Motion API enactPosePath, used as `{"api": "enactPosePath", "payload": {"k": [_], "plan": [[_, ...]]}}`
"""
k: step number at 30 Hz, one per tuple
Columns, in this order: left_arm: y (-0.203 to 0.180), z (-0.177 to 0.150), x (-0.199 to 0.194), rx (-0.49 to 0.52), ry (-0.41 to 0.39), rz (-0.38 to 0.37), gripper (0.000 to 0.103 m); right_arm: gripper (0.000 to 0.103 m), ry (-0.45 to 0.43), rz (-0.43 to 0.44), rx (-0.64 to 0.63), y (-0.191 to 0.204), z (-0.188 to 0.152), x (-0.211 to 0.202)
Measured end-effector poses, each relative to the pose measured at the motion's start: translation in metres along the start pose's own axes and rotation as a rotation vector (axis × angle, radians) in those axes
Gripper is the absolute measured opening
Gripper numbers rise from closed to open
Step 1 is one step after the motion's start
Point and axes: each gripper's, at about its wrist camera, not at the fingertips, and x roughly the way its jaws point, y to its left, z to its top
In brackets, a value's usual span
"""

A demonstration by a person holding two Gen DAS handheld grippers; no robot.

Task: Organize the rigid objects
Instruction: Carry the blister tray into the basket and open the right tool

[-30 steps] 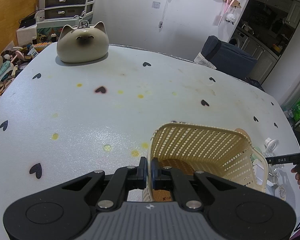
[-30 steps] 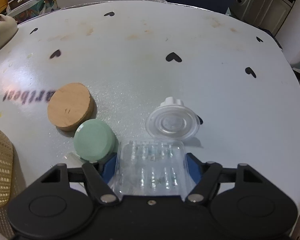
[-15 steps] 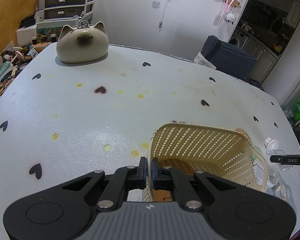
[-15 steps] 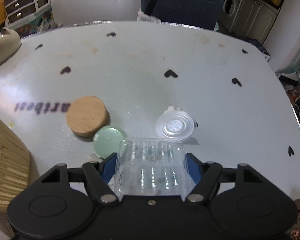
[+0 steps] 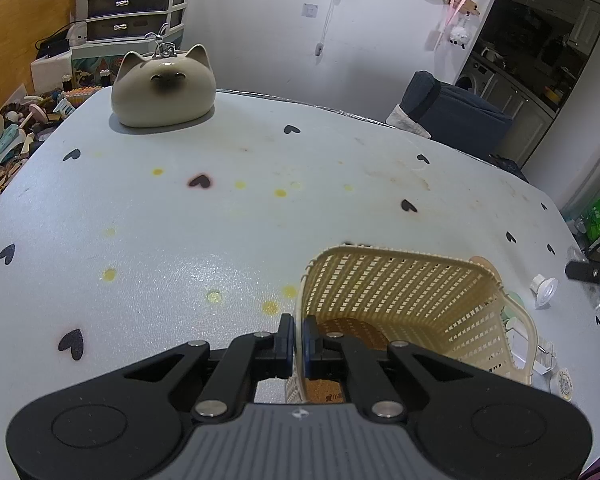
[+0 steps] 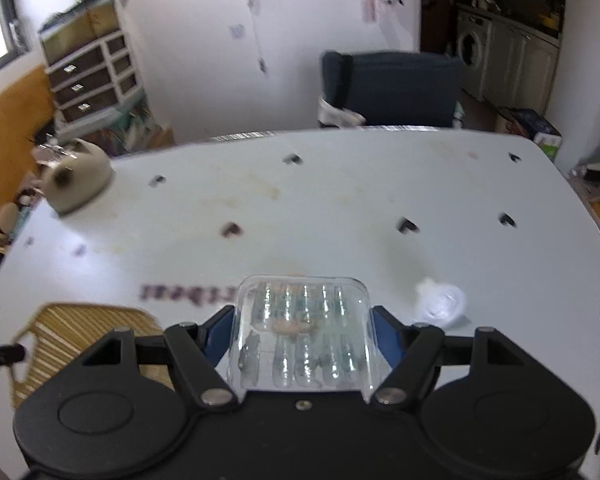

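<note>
My left gripper (image 5: 298,324) is shut on the near rim of a cream lattice basket (image 5: 400,280), which stands tilted on the white table; a brown cork piece (image 5: 352,330) lies on its floor. In the right wrist view my right gripper (image 6: 302,320) grips a clear plastic blister tray (image 6: 304,332) by its two sides, lifted above the table. The basket (image 6: 80,332) sits low on the left of that view. A white plastic cap (image 6: 440,306) rests on the table to the right. One right fingertip (image 5: 588,272) shows at the right edge of the left wrist view, past the cap (image 5: 544,289).
A cat-shaped ceramic pot (image 5: 162,88) stands at the far left of the table (image 5: 140,240). A wooden disc (image 5: 484,264) peeks over the basket's far rim. A dark blue chair (image 5: 448,112) stands behind the table. Small items lie right of the basket.
My right gripper has risen with the tray and tipped up; the wooden and green discs have gone out of its view and the basket has come in at the lower left. The left gripper stays put.
</note>
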Motion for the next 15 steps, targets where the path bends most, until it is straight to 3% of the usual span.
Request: {"api": "enactPosePath", "payload": {"k": [6,15], "plan": [[0.000,0.000,0.000,0.000,0.000,0.001,0.004,0.073,-0.022,0.048,-0.047,0.034,0.007,0.002],[-0.001,0.001,0.000,0.002,-0.001,0.001,0.004,0.073,0.017,0.150,-0.064,0.078,0.005,0.016]]}}
